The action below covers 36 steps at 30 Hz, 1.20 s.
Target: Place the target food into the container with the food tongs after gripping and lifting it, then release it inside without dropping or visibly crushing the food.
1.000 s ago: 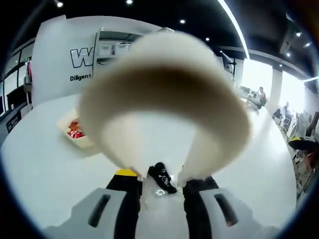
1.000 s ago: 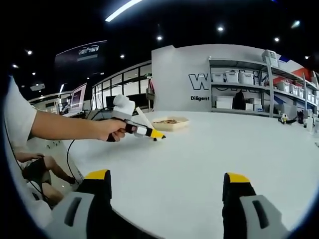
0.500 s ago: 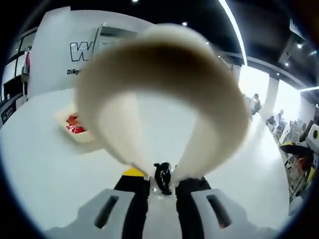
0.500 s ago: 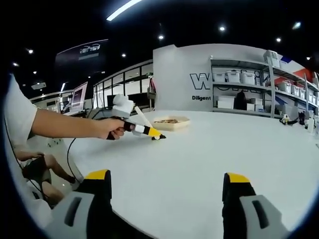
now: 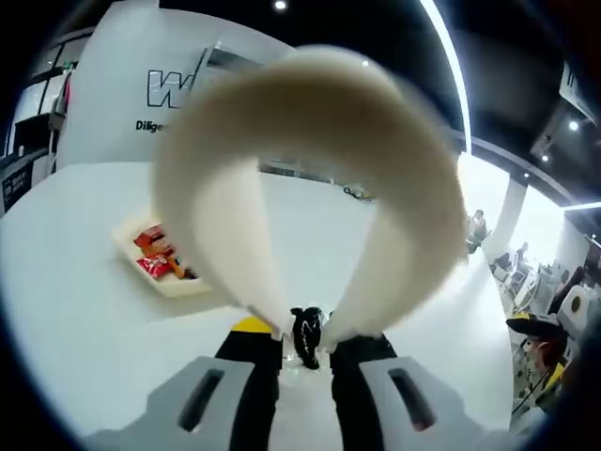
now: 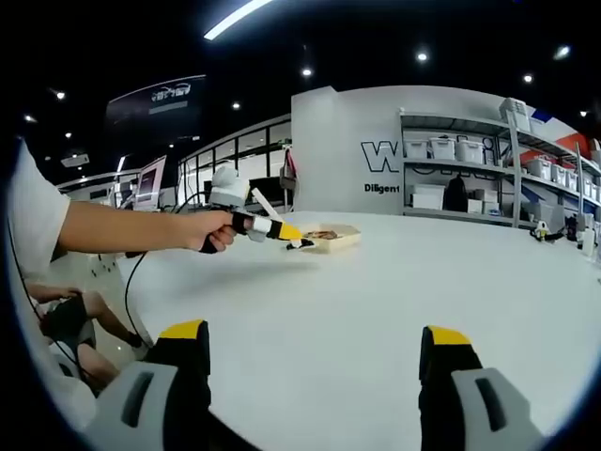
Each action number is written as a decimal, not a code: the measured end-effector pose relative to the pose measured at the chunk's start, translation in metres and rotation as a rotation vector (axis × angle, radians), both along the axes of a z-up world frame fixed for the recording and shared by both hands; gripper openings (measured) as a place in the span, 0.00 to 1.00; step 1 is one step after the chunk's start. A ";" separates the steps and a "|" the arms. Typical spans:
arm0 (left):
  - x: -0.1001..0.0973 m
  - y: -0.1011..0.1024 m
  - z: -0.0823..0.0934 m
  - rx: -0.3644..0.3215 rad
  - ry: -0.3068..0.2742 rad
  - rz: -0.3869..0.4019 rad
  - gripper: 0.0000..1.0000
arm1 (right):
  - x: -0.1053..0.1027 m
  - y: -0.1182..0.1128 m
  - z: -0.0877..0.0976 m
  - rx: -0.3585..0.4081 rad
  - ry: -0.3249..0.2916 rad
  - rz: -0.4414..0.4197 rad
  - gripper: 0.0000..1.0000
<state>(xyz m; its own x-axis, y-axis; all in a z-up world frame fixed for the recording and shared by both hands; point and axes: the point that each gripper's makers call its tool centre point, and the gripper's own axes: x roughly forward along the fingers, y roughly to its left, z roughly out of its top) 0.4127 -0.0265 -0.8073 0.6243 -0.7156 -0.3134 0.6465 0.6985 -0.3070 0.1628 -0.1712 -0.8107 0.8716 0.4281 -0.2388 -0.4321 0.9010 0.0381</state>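
Observation:
My left gripper is shut on cream food tongs, whose loop arches wide across the left gripper view. The tong tips pinch a small dark piece of food between them. A shallow cream container with red items in it lies on the white table to the left. In the right gripper view, a hand holds the left gripper above the table, close beside that container. My right gripper is open near the table's front edge, with nothing between its fingers.
The white table spreads wide around both grippers. A person's arm reaches in from the left. Shelves with bins stand against the back wall. People sit at desks far off.
The tongs have squeezed narrower around the dark food. The left gripper has risen off the table and moved towards the container. The right gripper has stayed still and open.

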 end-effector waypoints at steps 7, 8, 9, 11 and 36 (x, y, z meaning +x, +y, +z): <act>0.019 -0.001 0.020 -0.038 -0.013 0.016 0.18 | 0.004 -0.004 -0.002 -0.006 0.008 -0.009 0.91; 0.025 -0.001 0.022 -0.026 -0.014 0.010 0.18 | 0.006 -0.005 -0.002 -0.010 0.008 -0.013 0.91; 0.029 0.000 0.024 -0.026 -0.022 0.022 0.18 | 0.006 -0.006 -0.002 -0.012 0.008 -0.014 0.91; 0.047 0.005 0.029 -0.002 -0.068 0.055 0.18 | 0.008 -0.007 -0.001 -0.010 0.008 -0.019 0.91; 0.124 -0.007 -0.021 0.161 -0.143 0.100 0.21 | 0.037 -0.029 -0.014 -0.062 0.063 -0.082 0.91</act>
